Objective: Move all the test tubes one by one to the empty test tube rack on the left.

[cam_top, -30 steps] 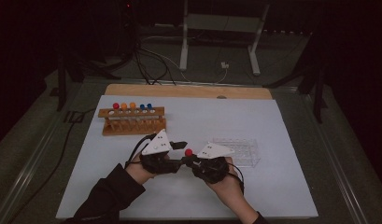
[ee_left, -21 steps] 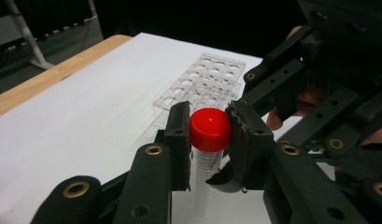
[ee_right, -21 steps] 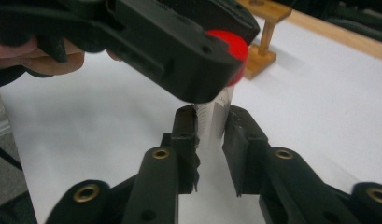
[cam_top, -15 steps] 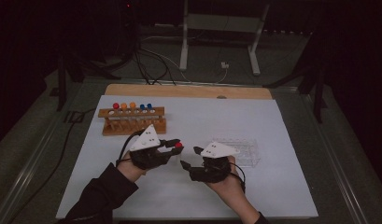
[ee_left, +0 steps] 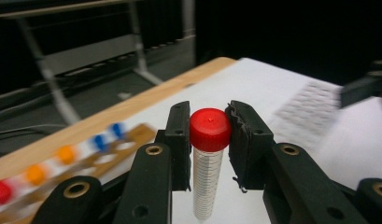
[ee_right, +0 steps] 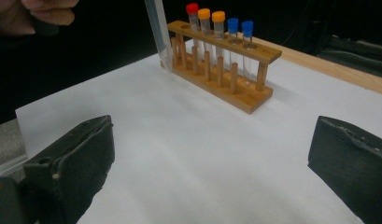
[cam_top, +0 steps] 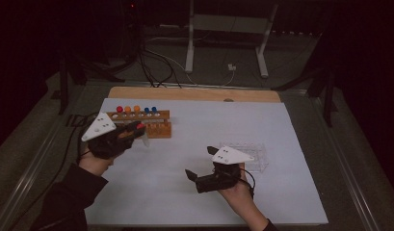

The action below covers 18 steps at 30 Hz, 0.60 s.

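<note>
A clear graduated tube with a red cap [ee_left: 209, 132] hangs upright between the jaws of my left gripper [ee_left: 209, 122], which is shut on it just below the cap. From above, the left gripper [cam_top: 137, 130] holds this tube [cam_top: 144, 139] at the near side of the wooden rack [cam_top: 158, 129]. The rack [ee_right: 235, 88] carries one red-capped, two orange-capped and two blue-capped tubes. The held tube [ee_right: 158, 35] hangs in front of the rack's left end. My right gripper [cam_top: 200, 162] rests low over the white mat with its pads [ee_right: 74, 161] wide apart and nothing between them.
A clear plastic well tray [cam_top: 250, 155] lies just right of the right hand. The white mat [cam_top: 194, 120] covers a wooden board [cam_top: 194, 94] at the far edge. Cables and a metal stand's legs lie on the floor beyond the table.
The two grippers were together at the red-capped tube. The left one has since carried it left and back to the rack; the right one has let go and drawn toward the near edge.
</note>
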Tool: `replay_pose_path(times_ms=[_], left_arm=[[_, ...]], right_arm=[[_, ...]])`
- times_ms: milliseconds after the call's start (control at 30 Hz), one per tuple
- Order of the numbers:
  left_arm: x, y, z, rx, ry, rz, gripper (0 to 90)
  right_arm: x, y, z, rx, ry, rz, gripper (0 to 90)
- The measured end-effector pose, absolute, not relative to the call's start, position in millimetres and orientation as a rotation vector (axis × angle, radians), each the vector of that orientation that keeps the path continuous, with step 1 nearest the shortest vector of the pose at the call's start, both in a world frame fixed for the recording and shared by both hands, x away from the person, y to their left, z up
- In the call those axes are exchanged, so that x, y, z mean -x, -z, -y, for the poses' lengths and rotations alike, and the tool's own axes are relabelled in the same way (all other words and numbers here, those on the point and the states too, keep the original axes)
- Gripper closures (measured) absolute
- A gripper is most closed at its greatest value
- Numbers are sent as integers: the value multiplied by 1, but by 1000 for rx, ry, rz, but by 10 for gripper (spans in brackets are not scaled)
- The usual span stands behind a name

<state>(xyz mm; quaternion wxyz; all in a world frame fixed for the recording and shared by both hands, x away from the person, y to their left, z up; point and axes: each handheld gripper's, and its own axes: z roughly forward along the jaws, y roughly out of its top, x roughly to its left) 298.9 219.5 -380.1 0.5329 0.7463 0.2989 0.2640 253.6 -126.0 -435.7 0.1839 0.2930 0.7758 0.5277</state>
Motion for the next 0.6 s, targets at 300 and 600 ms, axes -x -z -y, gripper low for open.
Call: replay_pose_path(times_ms=[300, 600], left_arm=[[-321, 363, -268, -1704, -819, -850, 717], [-357, 370, -295, -1596, -900, -998, 717]], right_arm=[[-252, 435, 129, -830, -1529, -2174, 2], [-250, 433, 132, -827, -1550, -2158, 2]])
